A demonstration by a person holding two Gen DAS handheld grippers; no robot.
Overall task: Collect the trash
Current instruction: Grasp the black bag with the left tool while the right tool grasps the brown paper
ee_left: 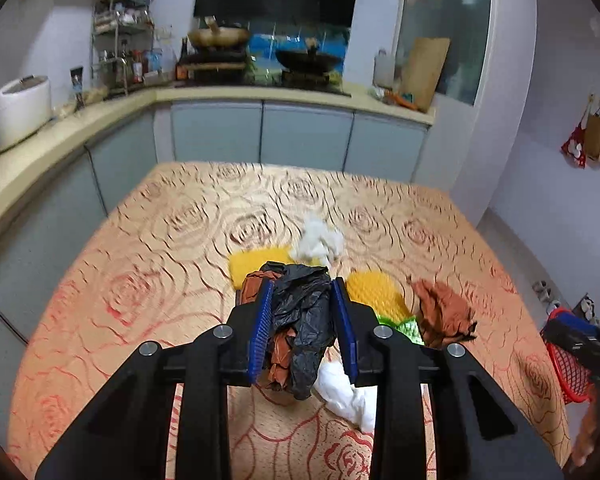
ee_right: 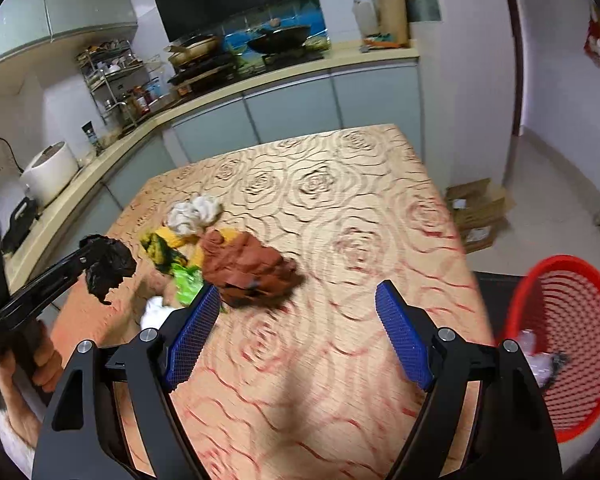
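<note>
Left gripper (ee_left: pixel 302 312) fingers clamped on crumpled black plastic bag (ee_left: pixel 304 320), right gripper (ee_right: pixel 300 332) fingers wide and empty above rose-patterned counter (ee_right: pixel 340 208), red basket (ee_right: pixel 572 320) beside it

Crumpled black plastic bag (ee_left: pixel 304 320): showing glossy black, with rust-brown paper (ee_left: pixel 280 360) peeking beside it. Blue ribbed gripper pads (ee_right: pixel 404 340) standing out on black frames. Tan tablecloth (ee_right: pixel 340 208) displaying a red-brown rose-swirl pattern. Red mesh plastic basket (ee_right: pixel 572 320) glowing at right. Far white tissue wad (ee_left: pixel 318 240) lying pale.
</note>
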